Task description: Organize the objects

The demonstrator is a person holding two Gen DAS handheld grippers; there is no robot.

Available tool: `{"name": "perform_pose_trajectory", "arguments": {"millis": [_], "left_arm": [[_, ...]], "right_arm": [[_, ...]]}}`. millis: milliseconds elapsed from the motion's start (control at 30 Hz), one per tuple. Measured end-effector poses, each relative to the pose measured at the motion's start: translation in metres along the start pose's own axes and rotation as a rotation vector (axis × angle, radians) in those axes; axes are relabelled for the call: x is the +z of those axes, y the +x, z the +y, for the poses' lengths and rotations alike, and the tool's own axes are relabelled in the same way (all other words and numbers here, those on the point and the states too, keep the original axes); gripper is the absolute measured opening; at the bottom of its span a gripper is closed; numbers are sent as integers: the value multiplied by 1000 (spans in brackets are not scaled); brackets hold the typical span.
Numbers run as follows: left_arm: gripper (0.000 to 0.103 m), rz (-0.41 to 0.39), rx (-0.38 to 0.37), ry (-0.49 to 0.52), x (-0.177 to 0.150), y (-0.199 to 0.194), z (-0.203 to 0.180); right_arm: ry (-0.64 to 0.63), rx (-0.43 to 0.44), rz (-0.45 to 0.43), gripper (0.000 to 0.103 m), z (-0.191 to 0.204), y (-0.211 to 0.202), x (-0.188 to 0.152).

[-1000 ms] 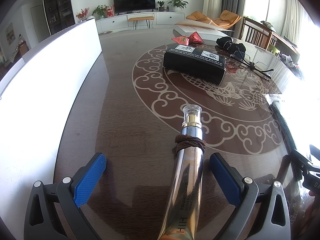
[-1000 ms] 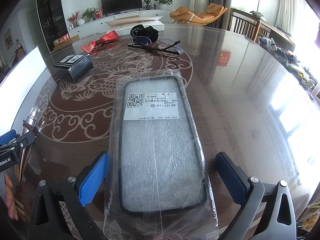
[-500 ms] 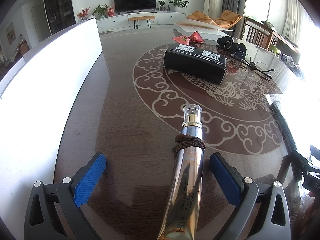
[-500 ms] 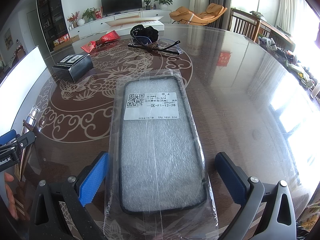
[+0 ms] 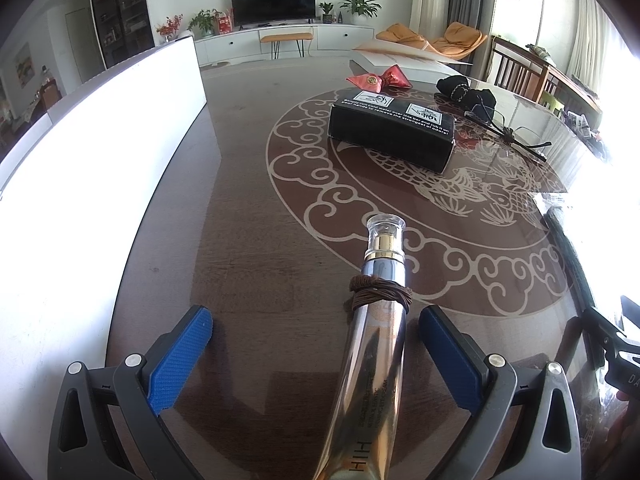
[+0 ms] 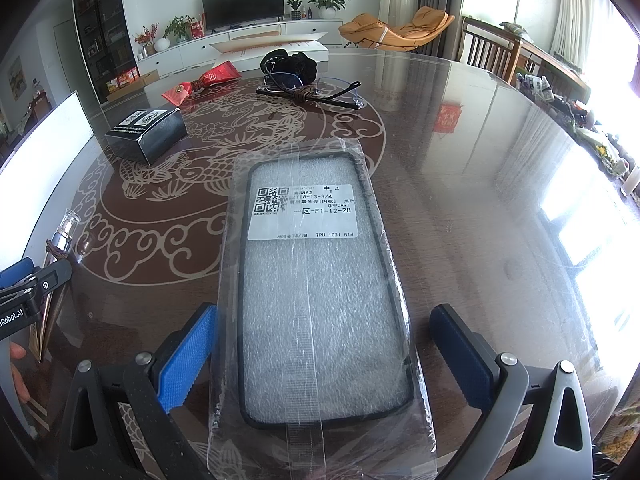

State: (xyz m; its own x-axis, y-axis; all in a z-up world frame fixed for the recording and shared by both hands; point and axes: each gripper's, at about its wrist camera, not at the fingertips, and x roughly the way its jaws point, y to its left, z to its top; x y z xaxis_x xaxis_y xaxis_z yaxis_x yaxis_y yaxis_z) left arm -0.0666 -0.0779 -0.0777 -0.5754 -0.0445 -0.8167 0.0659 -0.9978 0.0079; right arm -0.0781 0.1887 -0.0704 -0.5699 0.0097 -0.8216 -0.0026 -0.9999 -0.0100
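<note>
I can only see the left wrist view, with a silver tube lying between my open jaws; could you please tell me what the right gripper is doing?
Observer: The right gripper is open, and a phone case sealed in a clear bag lies flat between its jaws.
Operator: Thank you. Is anything printed on it?
Observer: Yes, a white label with a square code sits at its far end.
Operator: Is either jaw touching it?
Observer: The jaw on the right side stands clear of the bag. The other sits at the bag's edge, and I cannot tell whether it touches.
</note>
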Motion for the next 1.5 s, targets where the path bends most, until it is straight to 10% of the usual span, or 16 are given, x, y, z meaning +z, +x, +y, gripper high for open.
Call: {"name": "perform_pose_trajectory", "arguments": {"millis": [1500], "left_arm": [[103, -1, 4, 2, -1, -2, -5]], "right_arm": [[1, 0, -1, 103, 0, -2, -2]]}}
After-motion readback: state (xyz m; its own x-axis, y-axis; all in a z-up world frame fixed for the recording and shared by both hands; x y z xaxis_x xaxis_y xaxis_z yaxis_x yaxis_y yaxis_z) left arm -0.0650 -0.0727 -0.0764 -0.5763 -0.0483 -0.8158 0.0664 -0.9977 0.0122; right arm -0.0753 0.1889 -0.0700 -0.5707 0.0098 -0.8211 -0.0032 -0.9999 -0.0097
